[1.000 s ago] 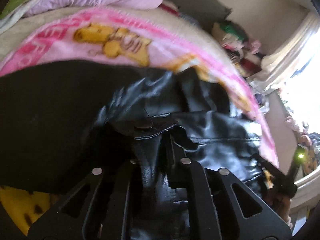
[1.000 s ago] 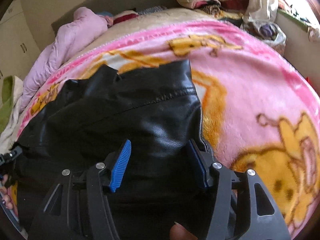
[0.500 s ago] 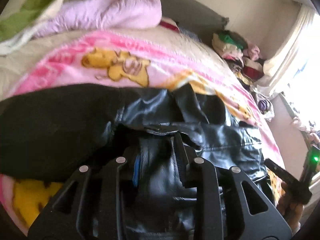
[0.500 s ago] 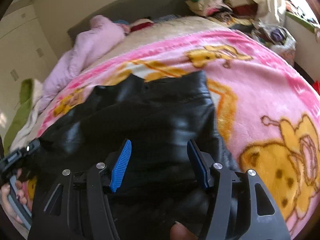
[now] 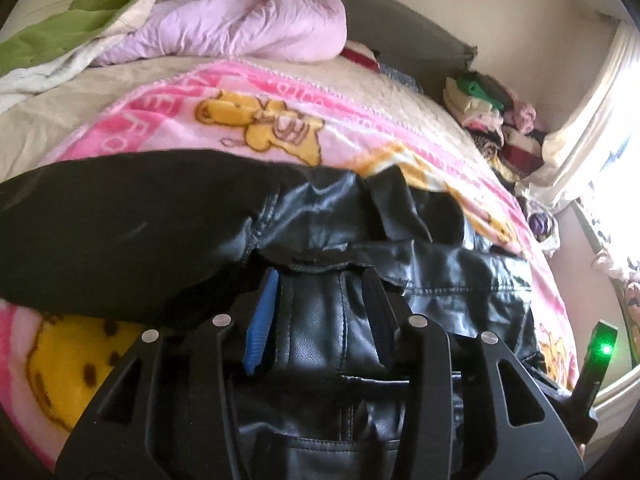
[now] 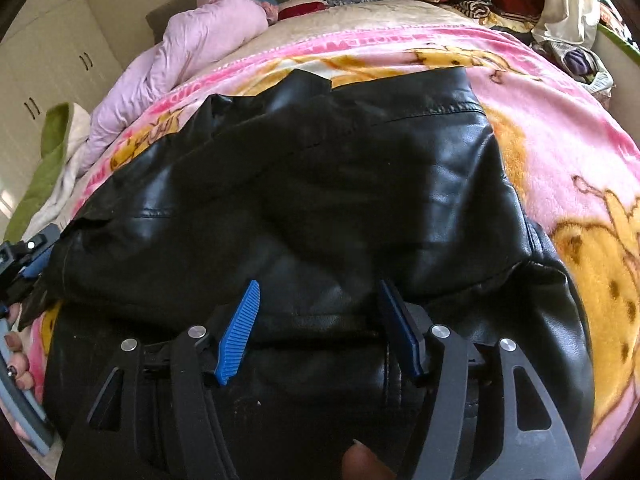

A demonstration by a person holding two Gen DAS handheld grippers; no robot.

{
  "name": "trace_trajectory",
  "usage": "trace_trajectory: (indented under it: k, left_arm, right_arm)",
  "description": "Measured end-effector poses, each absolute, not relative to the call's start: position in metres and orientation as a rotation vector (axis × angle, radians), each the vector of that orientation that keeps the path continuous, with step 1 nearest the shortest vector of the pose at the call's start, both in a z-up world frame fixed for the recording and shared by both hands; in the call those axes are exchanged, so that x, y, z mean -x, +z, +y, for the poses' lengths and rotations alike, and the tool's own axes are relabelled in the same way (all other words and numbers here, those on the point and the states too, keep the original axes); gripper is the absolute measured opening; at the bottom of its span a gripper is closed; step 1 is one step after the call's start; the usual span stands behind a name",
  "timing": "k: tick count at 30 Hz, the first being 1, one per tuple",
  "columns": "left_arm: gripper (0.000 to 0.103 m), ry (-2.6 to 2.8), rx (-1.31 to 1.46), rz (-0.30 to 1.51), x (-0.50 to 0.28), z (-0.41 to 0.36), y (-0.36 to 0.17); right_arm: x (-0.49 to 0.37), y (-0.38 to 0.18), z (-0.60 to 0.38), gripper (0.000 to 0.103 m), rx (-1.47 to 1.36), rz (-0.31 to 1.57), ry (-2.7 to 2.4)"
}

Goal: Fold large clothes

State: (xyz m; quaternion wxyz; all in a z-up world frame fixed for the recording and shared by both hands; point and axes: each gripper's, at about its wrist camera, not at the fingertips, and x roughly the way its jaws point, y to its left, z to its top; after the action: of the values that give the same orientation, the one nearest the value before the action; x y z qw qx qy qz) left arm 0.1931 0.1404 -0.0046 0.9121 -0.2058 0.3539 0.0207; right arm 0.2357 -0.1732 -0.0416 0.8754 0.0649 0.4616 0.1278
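A black leather jacket (image 5: 460, 276) lies partly folded on a pink cartoon-bear blanket (image 5: 280, 120) spread over a bed. My left gripper (image 5: 322, 280) sits low over the jacket's near edge. Its jaws are opening, and a raised fold of leather stands between the blue pads (image 5: 262, 320) without being pinched. In the right wrist view the jacket (image 6: 320, 184) fills the middle. My right gripper (image 6: 318, 292) hovers just above it, jaws opening, with only the flat leather surface beneath the gap. The left gripper (image 6: 24, 256) and a hand show at the left edge.
A lilac quilted garment (image 5: 240, 28) and green-and-white bedding (image 5: 60, 28) lie at the bed's head. Stacked clothes (image 5: 492, 112) sit by the bright window. White cupboards (image 6: 52, 60) line the left wall. The other gripper's green light (image 5: 606, 348) glows at right.
My left jaws, shut on a leather fold before, have parted and the gripper has drawn back and up. The right gripper has shifted across the jacket and spread slightly wider.
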Motion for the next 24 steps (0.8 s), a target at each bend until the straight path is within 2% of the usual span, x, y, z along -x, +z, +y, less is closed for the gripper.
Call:
trace_trajectory:
  k: [3,5,7,10,13,16,18,21,24]
  left_arm:
    - [0.034,0.062,0.405,0.671,-0.183,0.139,0.006]
    - [0.044,0.087,0.345,0.648,-0.18,0.134,0.011]
    - [0.049,0.065,0.305,0.665,-0.182,0.127,0.01]
    - [0.054,-0.027,0.334,0.758,-0.19,0.122,-0.004]
    - [0.065,-0.03,0.298,0.875,-0.199,0.113,-0.024]
    - [0.074,0.003,0.26,0.987,-0.209,0.11,-0.046]
    - [0.074,0.007,0.263,1.018,-0.212,0.111,-0.054]
    - [0.079,0.014,0.276,0.987,-0.207,0.115,-0.047]
    - [0.079,0.001,0.321,0.943,-0.2,0.122,-0.039]
  right_arm:
    - [-0.232,-0.04,-0.173,0.064,-0.147,0.953,0.267]
    - [-0.229,-0.035,-0.176,0.068,-0.177,0.936,0.277]
    - [-0.223,-0.03,-0.178,0.072,-0.211,0.919,0.289]
    - [-0.214,-0.025,-0.179,0.078,-0.264,0.911,0.324]
    - [-0.204,-0.02,-0.177,0.087,-0.282,0.899,0.339]
    - [-0.193,-0.012,-0.173,0.09,-0.266,0.867,0.339]
    - [-0.188,-0.009,-0.171,0.091,-0.259,0.85,0.336]
    - [-0.18,-0.005,-0.169,0.094,-0.266,0.833,0.347]
    - [-0.174,0.0,-0.167,0.095,-0.266,0.819,0.353]
